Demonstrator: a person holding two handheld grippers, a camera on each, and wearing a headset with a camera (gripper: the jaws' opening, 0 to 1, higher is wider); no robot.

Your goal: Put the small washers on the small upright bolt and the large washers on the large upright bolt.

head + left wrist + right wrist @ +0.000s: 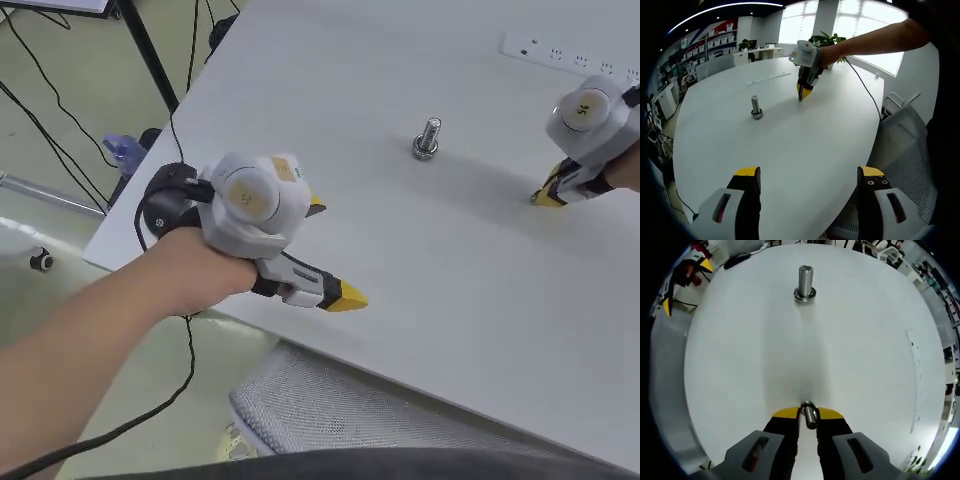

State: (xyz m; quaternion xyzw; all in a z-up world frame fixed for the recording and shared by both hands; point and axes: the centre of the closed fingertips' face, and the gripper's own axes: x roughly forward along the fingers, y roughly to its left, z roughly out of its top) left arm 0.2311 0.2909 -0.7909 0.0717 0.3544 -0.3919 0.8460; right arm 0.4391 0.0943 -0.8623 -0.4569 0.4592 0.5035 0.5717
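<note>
**Q:** Left gripper (pixel 330 252), nearest the lens in the head view: what is it doing?

**A:** It is hovering over the near edge of the table (pixel 420 290). Its jaws are standing wide apart and are holding nothing.

**Q:** And the right gripper (pixel 808 413)?

**A:** Its jaws are drawn in to a narrow gap and are pinching the small bolt (pixel 810 419), a short metal shank poking out just past the yellow tips. In the left gripper view those tips are pointing down at the tabletop. The bolt's lower end appears to be touching the surface, though that is too small to confirm.

**Q:** What is lying beyond the tips?

**A:** The large bolt (pixel 805 282) is standing upright straight ahead of the right gripper and well apart from it. A ring is sitting around its base, and whether that is a washer or the bolt's own head cannot be told. A power strip (pixel 565 55) is lying farther off, beyond the right gripper.

**Q:** How is the step in hand best done?

**A:** By judgement, the small bolt is being stood on its head.
- The head should be resting flat and the shank plumb before release.
- The jaws should be opening slowly and evenly.
- The gripper should be lifting straight along the shank, so that neither tip is dragging the bolt over.
</note>
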